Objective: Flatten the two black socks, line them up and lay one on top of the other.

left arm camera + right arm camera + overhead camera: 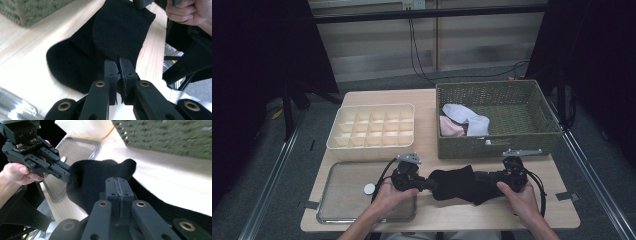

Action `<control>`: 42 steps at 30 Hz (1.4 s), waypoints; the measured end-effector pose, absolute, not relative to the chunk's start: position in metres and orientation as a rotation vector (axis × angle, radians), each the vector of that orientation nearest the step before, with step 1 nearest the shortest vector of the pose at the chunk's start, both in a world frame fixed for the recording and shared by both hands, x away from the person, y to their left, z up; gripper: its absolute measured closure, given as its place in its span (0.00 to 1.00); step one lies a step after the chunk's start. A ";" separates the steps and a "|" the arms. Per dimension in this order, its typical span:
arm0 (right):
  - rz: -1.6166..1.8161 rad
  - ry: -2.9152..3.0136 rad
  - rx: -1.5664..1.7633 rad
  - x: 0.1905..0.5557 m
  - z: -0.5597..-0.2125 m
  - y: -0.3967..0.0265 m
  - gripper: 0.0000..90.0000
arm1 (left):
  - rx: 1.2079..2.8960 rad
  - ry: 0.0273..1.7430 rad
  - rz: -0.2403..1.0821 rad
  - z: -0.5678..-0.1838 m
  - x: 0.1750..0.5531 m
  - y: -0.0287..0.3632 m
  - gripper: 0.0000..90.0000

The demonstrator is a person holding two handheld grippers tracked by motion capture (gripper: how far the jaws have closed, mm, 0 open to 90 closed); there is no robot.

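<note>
High view is showing the table (437, 212) with a black sock (459, 184) lying near its front edge, long axis running left to right, stretching between both hands. Left gripper (431, 186) is pinching the sock's left end; right gripper (488, 178) is clamping the right end. Each hand is sitting equally near, so any fold is turning on that left-right line.

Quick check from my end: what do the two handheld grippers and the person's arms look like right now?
Both the left gripper and the right gripper are black, with two flat black jaws on linkage arms joined by brass-coloured pivot rings. Each carries a grey three-cornered plate on top and trails a black cable. A small round white part sits by the left one. The person's forearms are bare, with no sleeves or gloves in view.
</note>
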State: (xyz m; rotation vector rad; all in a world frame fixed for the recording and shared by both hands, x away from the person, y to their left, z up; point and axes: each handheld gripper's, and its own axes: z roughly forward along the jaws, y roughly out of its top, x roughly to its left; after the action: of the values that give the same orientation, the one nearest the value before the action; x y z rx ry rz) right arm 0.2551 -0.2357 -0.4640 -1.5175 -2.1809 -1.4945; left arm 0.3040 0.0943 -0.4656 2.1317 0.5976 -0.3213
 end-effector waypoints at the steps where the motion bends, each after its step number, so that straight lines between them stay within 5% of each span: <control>1: -1.507 -2.181 -1.517 0.254 -0.461 -0.238 0.99 | 2.115 0.596 -0.323 -0.463 0.306 0.093 0.95; 24: -1.711 -2.178 -1.619 0.235 -0.406 -0.293 0.99 | 2.024 0.545 -0.314 -0.435 0.313 0.060 0.95; 42: -1.463 -2.220 -1.571 0.261 -0.462 -0.240 0.90 | 2.015 0.719 -0.291 -0.458 0.333 0.106 0.95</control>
State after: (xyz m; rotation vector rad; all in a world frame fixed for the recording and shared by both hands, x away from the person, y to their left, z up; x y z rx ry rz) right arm 0.2607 -0.2398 -0.4622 -1.5706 -2.2202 -1.4629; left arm 0.3330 0.1057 -0.4583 2.0153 0.7185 -0.2908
